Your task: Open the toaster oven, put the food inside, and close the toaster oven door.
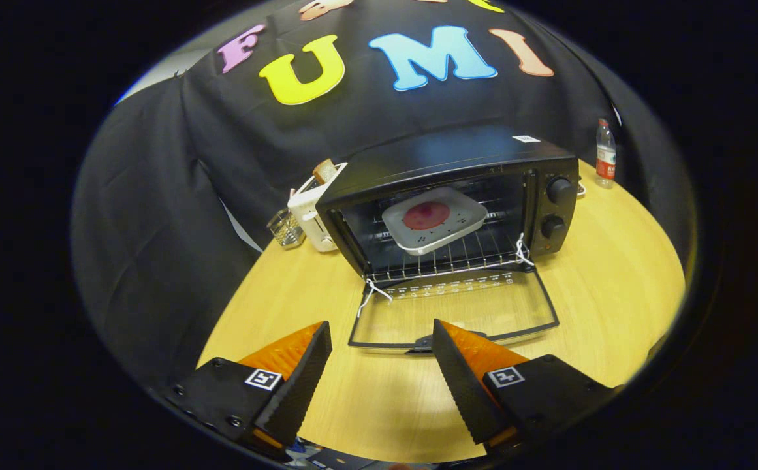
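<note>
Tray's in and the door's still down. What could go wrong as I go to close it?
1. The gripper is open just short of the door; its handle is thin, so the fingers may slip off.
2. The tray sits askew on the rack; a hard swing could jolt it.

A staged recording booth rather than a lived-in kitchen. Black cloth [157,196] hangs as the backdrop directly behind a pale wooden desk [614,294]. Kitchen appliances stand on the desk as props: a black toaster oven [457,163] with its glass door [457,313] folded down flat, a white pop-up toaster [310,212] just beside it, and a plastic water bottle [605,154] near the desk's far edge.
</note>
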A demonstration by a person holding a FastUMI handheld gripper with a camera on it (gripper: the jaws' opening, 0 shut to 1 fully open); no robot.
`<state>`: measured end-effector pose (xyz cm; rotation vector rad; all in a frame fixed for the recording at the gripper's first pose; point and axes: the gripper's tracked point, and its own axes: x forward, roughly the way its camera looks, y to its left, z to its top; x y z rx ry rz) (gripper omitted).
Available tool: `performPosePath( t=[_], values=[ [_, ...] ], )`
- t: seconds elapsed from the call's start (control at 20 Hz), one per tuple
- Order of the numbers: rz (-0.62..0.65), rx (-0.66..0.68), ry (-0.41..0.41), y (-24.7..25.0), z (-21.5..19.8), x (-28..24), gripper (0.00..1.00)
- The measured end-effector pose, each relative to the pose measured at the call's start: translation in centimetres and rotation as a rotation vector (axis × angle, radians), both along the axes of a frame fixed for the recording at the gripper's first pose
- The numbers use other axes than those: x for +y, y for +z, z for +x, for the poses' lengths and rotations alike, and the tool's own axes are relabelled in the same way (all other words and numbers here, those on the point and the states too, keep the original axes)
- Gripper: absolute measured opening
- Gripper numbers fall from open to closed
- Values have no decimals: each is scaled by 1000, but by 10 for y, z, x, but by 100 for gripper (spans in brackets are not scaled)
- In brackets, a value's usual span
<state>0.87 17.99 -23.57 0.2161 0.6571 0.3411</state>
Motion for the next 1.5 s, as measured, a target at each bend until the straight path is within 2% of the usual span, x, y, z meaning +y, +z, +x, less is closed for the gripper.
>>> performPosePath(
  t=[0.15,0.3,0.5,0.65,1.0,1.25,1.5],
  values=[
    [-186,-45,-15,-8,-3,-31,98],
    [-310,-77,-4,-19,-4,-50,98],
    [-391,-55,-4,-35,-13,-66,99],
    [-391,20,17,-55,-16,-59,100],
    [-395,168,4,-104,-4,-43,98],
    [-407,260,-62,-120,8,-55,98],
    [-375,279,-76,-122,21,-50,97]
  ],
)
